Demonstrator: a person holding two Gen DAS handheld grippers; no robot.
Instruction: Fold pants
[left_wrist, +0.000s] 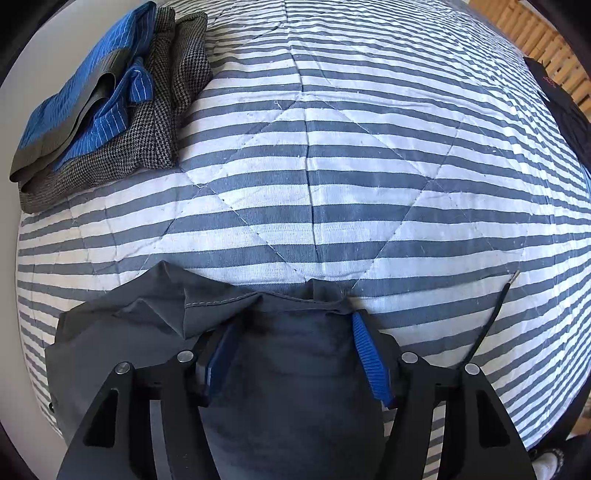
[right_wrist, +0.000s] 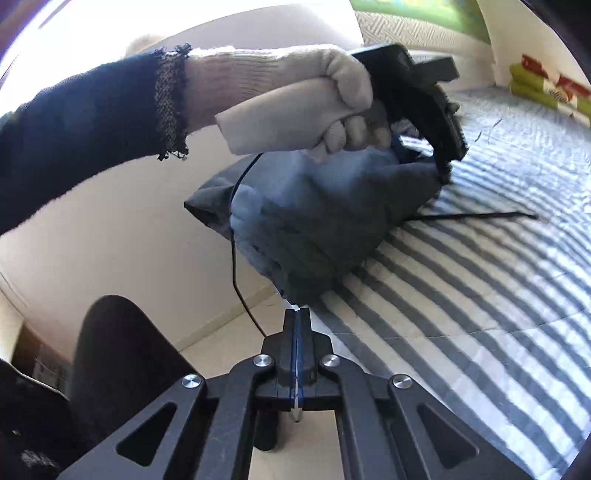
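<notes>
Left wrist view: left tongs (left_wrist: 295, 354) wide around grey pants (left_wrist: 288, 387), right tongs (right_wrist: 297, 321) clamped empty; bundle may slump off the bed (left_wrist: 332, 166)

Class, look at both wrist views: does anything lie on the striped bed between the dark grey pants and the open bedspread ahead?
Nothing visible does. The dark grey pants border bare striped quilted bedspread; the folded blue and houndstooth clothes sit off at a far corner.

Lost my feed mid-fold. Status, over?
Left claw open, straddling the bunched dark grey pants on the striped quilt. Right claw shut, empty. Thin black cable alongside.
</notes>
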